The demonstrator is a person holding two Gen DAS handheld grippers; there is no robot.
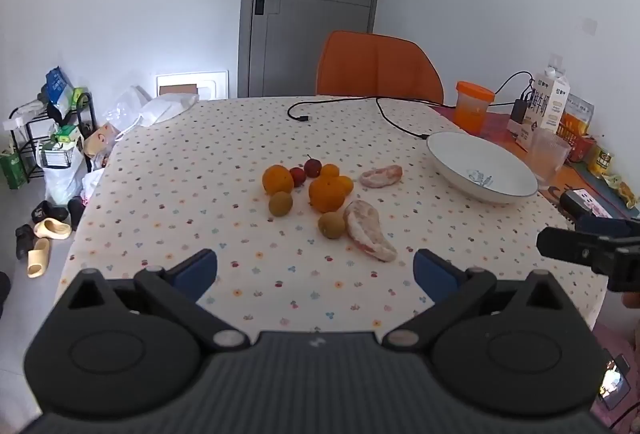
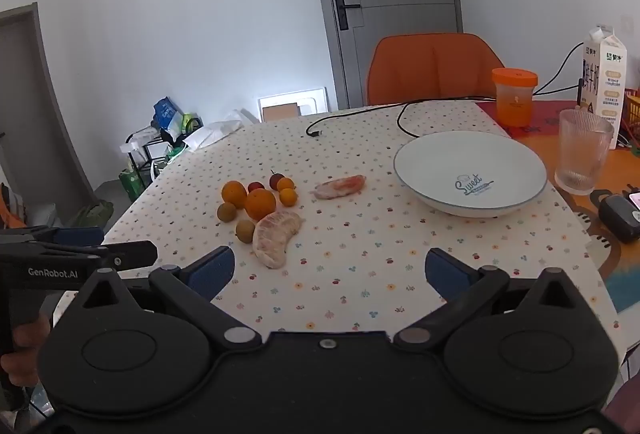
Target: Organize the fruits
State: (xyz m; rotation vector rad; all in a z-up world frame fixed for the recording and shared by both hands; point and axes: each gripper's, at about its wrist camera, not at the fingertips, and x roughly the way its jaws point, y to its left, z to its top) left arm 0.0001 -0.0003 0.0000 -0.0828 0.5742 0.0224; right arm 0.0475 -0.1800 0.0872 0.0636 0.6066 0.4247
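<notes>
You are holding the left gripper (image 1: 316,272) released, its blue pads spread wide over the near table edge, gripping nothing; your right gripper (image 2: 330,274) is hanging just as slack and empty; the fruits (image 1: 310,189) are lying bunched mid-table on the dotted cloth (image 1: 180,193), oranges and small round ones touching, with one peeled segment (image 1: 368,232) nearest you and another (image 1: 381,176) beyond; the white bowl (image 1: 486,163) is sitting empty to the far right; closing on a packed round fruit is likely risking a neighbour rolling off; pinching a soft segment hard is probably crushing it; the glass (image 2: 582,157) beside the bowl is inviting a knock
</notes>
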